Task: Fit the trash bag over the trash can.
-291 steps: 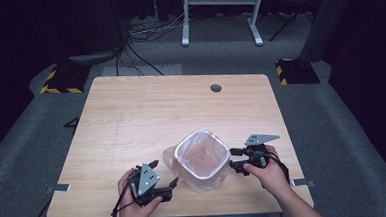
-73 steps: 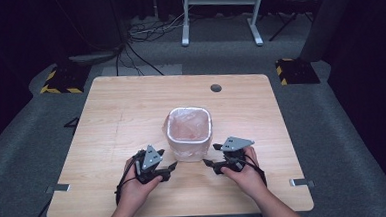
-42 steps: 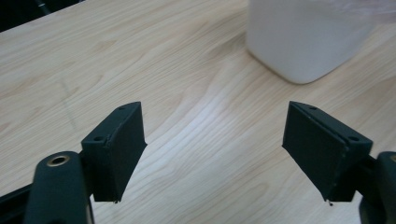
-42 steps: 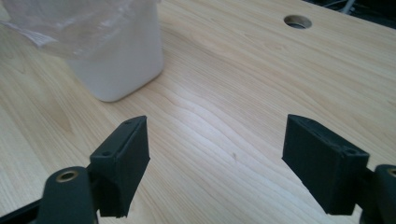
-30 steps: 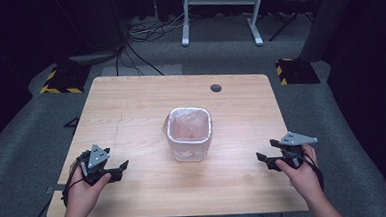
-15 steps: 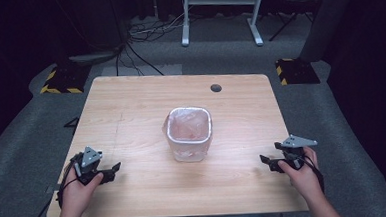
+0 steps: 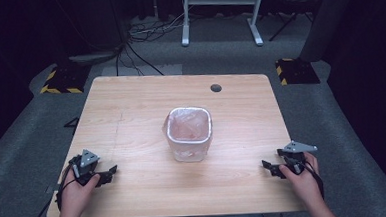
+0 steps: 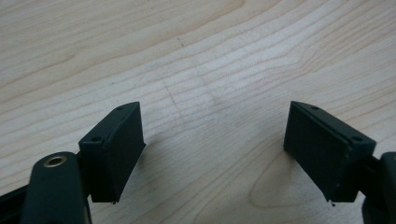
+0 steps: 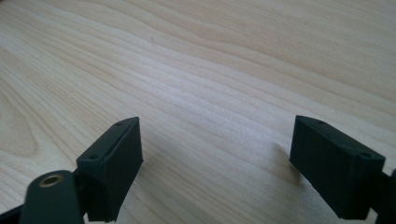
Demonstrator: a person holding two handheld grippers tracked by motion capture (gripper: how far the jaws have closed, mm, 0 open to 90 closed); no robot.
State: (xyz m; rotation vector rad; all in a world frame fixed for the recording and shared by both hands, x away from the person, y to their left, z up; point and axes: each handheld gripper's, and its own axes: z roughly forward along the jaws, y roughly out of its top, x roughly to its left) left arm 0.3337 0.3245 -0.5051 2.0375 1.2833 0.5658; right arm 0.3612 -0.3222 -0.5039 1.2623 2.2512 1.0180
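Now we rest both grippers, left gripper [image 7: 104, 176] and right gripper [image 7: 273, 168], spread empty, on the table [image 7: 131, 106], well apart from the lined bin [image 7: 190, 133].

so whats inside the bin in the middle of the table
A thin clear plastic liner sits inside the bin, its edge folded over the rim. Nothing else can be made out in it; the crinkled plastic clouds the bottom.

Left gripper [image 7: 109, 174]; right gripper [image 7: 269, 167]; jaws wide
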